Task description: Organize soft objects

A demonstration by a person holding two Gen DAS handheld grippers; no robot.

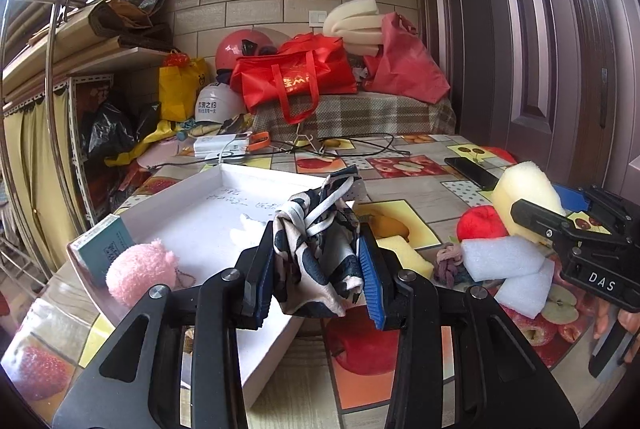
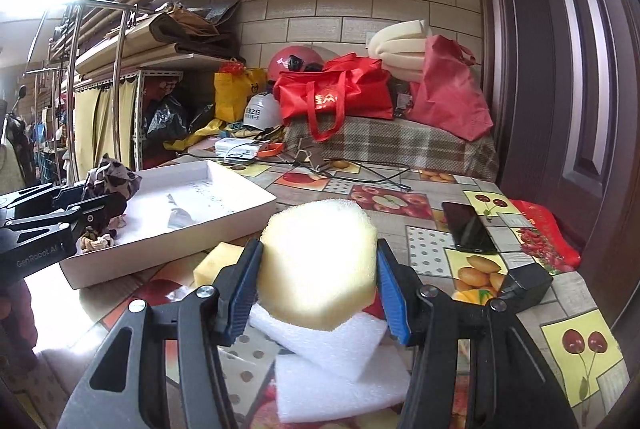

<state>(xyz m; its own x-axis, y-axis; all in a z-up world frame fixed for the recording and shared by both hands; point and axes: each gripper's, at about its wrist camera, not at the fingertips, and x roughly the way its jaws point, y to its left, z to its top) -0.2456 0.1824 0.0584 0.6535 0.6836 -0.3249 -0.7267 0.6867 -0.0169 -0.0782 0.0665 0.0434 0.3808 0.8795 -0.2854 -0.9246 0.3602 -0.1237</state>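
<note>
My left gripper [image 1: 318,265] is shut on a crumpled black-and-white patterned cloth [image 1: 320,241] and holds it over the near right edge of the white tray [image 1: 160,205]. A pink plush ball [image 1: 138,271] and a small teal box [image 1: 106,247] lie in the tray's near left corner. My right gripper [image 2: 318,269] is shut on a pale yellow sponge block [image 2: 316,261], held above white foam sheets [image 2: 340,373]. In the left wrist view the sponge [image 1: 524,193] is at the right, beside a red pompom [image 1: 482,225], foam pieces [image 1: 504,257], a yellow sponge [image 1: 404,255] and a mauve scrunchie [image 1: 448,261].
A black phone [image 2: 466,227] lies on the fruit-print tablecloth at the right, with a black box [image 2: 524,287] nearer me. Cables, a power bank [image 1: 222,147] and helmets sit at the table's far side. Red bags [image 1: 296,73] rest on a plaid-covered bench. A door stands to the right.
</note>
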